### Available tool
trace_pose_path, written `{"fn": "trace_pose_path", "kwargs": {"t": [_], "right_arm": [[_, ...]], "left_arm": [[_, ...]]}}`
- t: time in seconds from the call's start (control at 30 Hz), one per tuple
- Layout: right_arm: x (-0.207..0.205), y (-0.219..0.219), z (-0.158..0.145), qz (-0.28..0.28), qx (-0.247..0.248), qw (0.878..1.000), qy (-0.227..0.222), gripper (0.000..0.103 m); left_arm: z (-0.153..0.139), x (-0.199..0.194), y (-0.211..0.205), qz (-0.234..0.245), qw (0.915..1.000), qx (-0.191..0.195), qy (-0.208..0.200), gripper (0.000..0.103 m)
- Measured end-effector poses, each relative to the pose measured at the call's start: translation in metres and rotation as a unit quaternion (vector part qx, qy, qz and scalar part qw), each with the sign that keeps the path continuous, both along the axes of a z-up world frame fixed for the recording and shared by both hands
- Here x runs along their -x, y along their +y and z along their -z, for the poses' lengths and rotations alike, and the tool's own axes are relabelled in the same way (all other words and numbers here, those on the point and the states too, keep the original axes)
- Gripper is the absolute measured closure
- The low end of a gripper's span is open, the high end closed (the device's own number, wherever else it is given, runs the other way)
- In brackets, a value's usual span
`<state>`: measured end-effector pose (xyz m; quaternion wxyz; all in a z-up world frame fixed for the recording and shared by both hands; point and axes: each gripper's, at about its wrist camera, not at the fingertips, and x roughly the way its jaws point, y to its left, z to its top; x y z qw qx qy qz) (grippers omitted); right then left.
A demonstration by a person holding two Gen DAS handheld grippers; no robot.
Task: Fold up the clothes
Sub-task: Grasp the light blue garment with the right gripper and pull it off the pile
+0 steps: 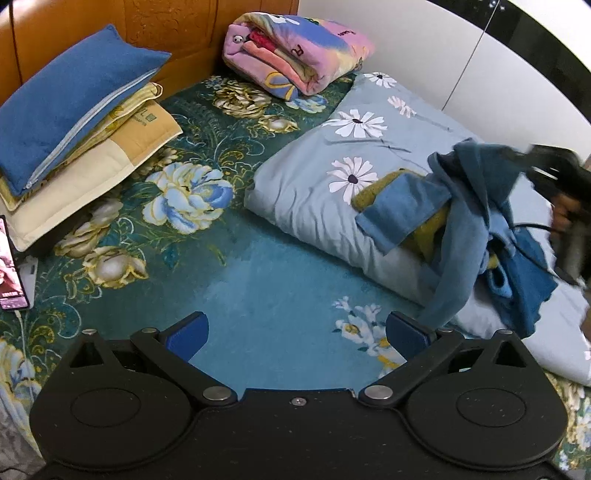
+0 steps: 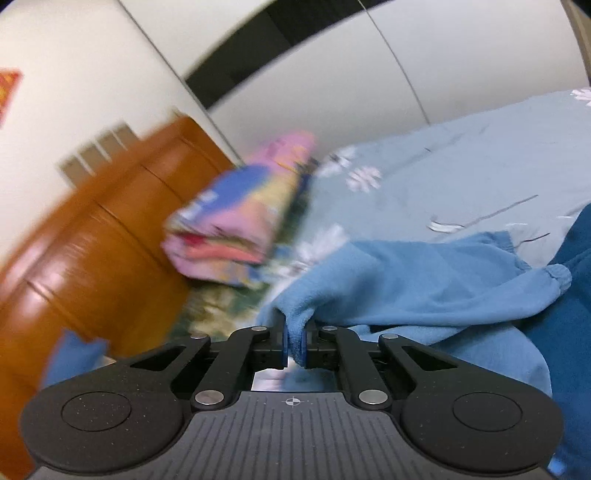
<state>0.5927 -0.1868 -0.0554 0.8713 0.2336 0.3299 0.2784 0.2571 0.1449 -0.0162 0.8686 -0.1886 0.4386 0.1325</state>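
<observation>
A heap of blue clothes point(image 1: 476, 221) with an olive-yellow garment point(image 1: 384, 188) under it lies on a folded pale blue daisy quilt point(image 1: 325, 173). My right gripper point(image 2: 295, 345) is shut on a fold of the light blue fleece garment point(image 2: 406, 280), and a darker blue garment point(image 2: 569, 325) lies to its right. In the left wrist view the right gripper point(image 1: 532, 158) shows blurred at the right edge, holding the cloth up from the heap. My left gripper point(image 1: 297, 332) is open above the teal bedsheet point(image 1: 258, 266), with nothing between its fingers.
Stacked pillows point(image 1: 74, 122) with a blue one on top lie at the left by the wooden headboard point(image 1: 177, 29). A folded pink and blue blanket point(image 1: 295, 55) sits at the back. A lit phone point(image 1: 9, 266) lies at the left edge. White wardrobe doors point(image 1: 443, 55) stand behind.
</observation>
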Motion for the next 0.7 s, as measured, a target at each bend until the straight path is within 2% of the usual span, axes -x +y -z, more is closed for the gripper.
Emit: {"fn": "trace_pose_path", "kwargs": {"t": [0.17, 0.3, 0.53, 0.63, 0.7], "right_arm": [[0.079, -0.047, -0.04, 0.017, -0.104, 0.994, 0.004, 0.099], [0.152, -0.072, -0.072, 0.065, -0.132, 0.989, -0.008, 0.099], [0.279, -0.092, -0.131, 0.185, -0.125, 0.974, -0.044, 0.099], [0.333, -0.09, -0.151, 0.224, -0.113, 0.966, -0.066, 0.099], [0.359, -0.085, -0.156, 0.241, -0.102, 0.963, -0.065, 0.099]], "left_arm": [[-0.008, 0.009, 0.009, 0.018, 0.9991, 0.03, -0.024, 0.002], [-0.016, 0.017, 0.02, 0.051, 0.996, 0.053, -0.051, 0.002], [-0.034, 0.052, 0.053, 0.106, 0.9844, 0.095, -0.103, 0.002], [-0.037, 0.074, 0.073, 0.119, 0.981, 0.102, -0.114, 0.002], [-0.033, 0.088, 0.085, 0.121, 0.9806, 0.108, -0.11, 0.002]]}}
